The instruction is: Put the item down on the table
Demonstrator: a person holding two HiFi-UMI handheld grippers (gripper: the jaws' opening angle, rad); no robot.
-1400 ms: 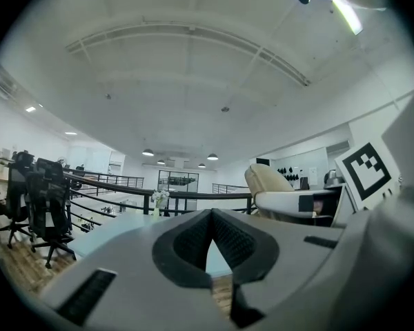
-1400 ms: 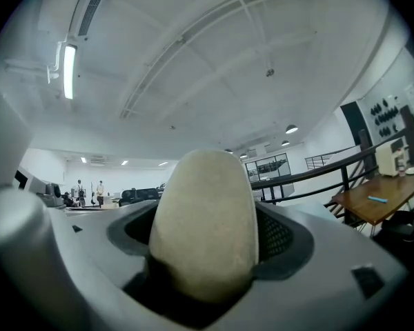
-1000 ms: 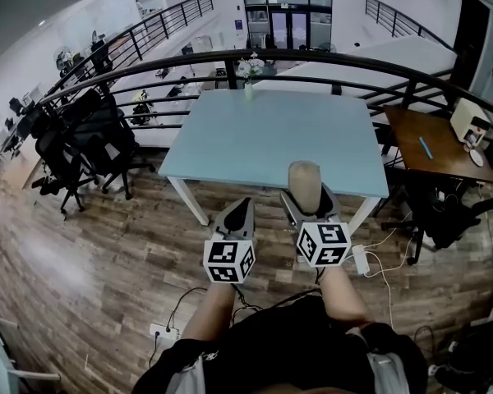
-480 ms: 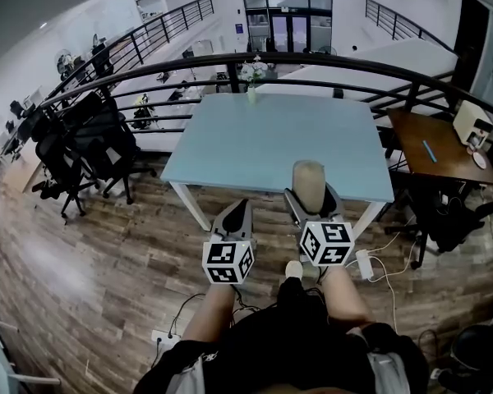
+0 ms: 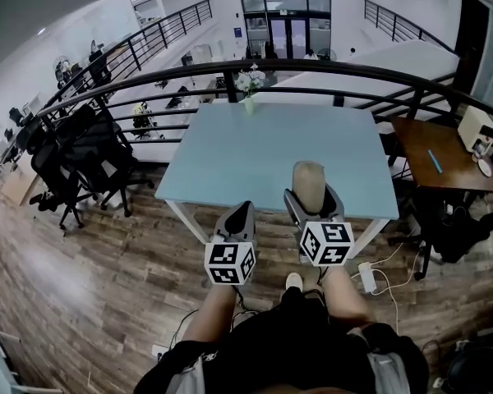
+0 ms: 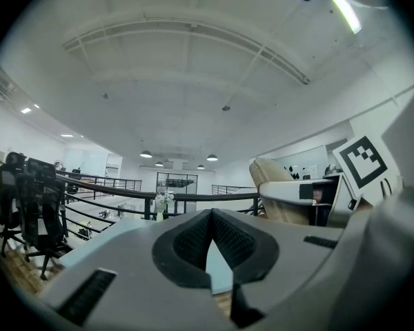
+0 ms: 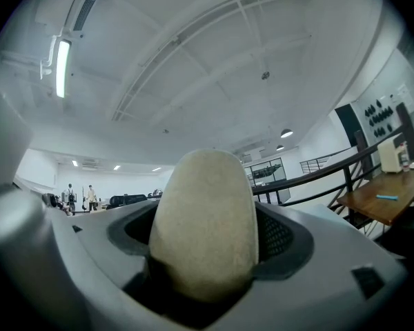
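A beige, rounded oval item [image 5: 308, 181] [image 7: 205, 223] stands upright between the jaws of my right gripper [image 5: 311, 201] [image 7: 207, 254], which is shut on it. In the head view it hangs just above the near edge of the light blue table [image 5: 255, 150]. My left gripper [image 5: 240, 214] [image 6: 208, 250] sits to its left, short of the table's near edge, its jaws closed together with nothing between them. In the left gripper view the beige item [image 6: 272, 185] shows at the right.
A small vase of white flowers [image 5: 249, 84] stands at the table's far edge by a black railing [image 5: 312, 66]. Black office chairs [image 5: 82, 150] stand left; a wooden desk [image 5: 444, 154] is right. A power strip [image 5: 366, 276] and cables lie on the wood floor.
The view has shifted slightly closer to the table; both grippers keep their poses, with the beige item still held in the right one.
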